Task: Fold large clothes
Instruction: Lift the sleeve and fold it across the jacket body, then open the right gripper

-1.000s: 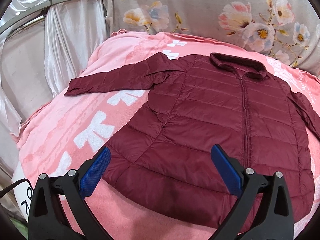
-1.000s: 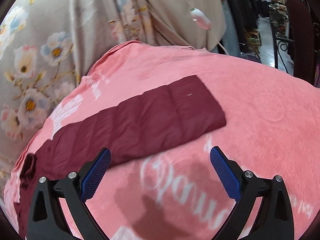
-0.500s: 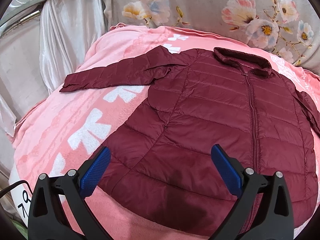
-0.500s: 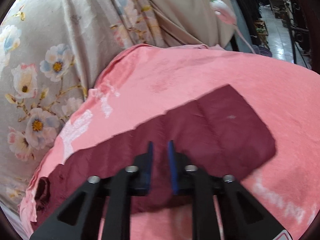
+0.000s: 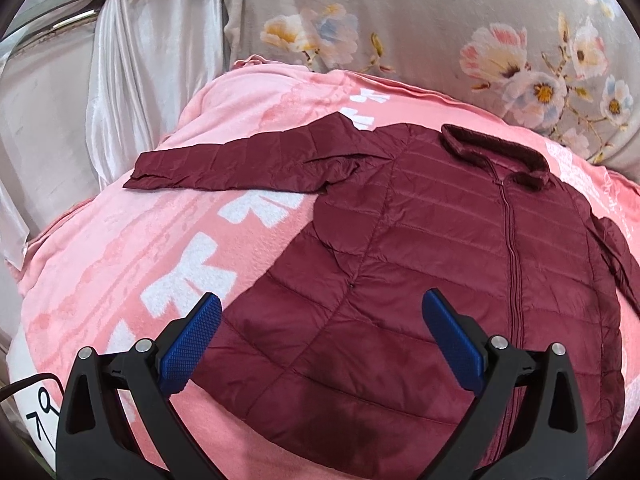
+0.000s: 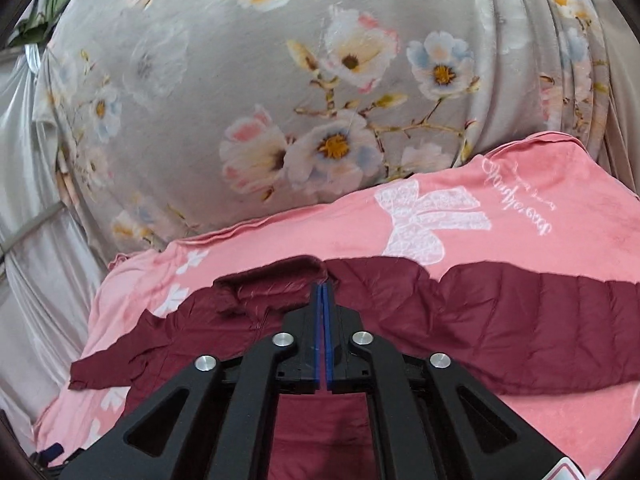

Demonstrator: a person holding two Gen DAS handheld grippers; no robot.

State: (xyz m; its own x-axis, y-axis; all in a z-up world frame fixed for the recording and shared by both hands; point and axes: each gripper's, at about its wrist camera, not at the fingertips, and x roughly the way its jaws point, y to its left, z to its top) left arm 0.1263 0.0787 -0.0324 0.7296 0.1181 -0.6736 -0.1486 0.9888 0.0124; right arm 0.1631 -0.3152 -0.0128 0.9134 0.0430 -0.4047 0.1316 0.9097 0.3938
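A maroon quilted jacket (image 5: 440, 260) lies flat, front up and zipped, on a pink blanket (image 5: 140, 248). Its left sleeve (image 5: 224, 164) stretches out to the left. My left gripper (image 5: 320, 336) is open and empty, hovering above the jacket's lower hem. In the right wrist view the jacket (image 6: 500, 328) shows from the other side, with its collar (image 6: 276, 284) and right sleeve (image 6: 560, 320) spread out. My right gripper (image 6: 322, 292) is shut with nothing between its blue pads, its tips over the jacket near the collar.
A floral grey curtain (image 5: 440, 32) hangs behind the bed, also in the right wrist view (image 6: 280, 80). A silvery satin drape (image 5: 120, 80) hangs at the left. The blanket's rounded edge drops off at the left (image 5: 32, 320).
My right gripper went from open to shut and swung left from the sleeve end toward the collar. My left gripper stayed open and the view shifted slightly over the hem.
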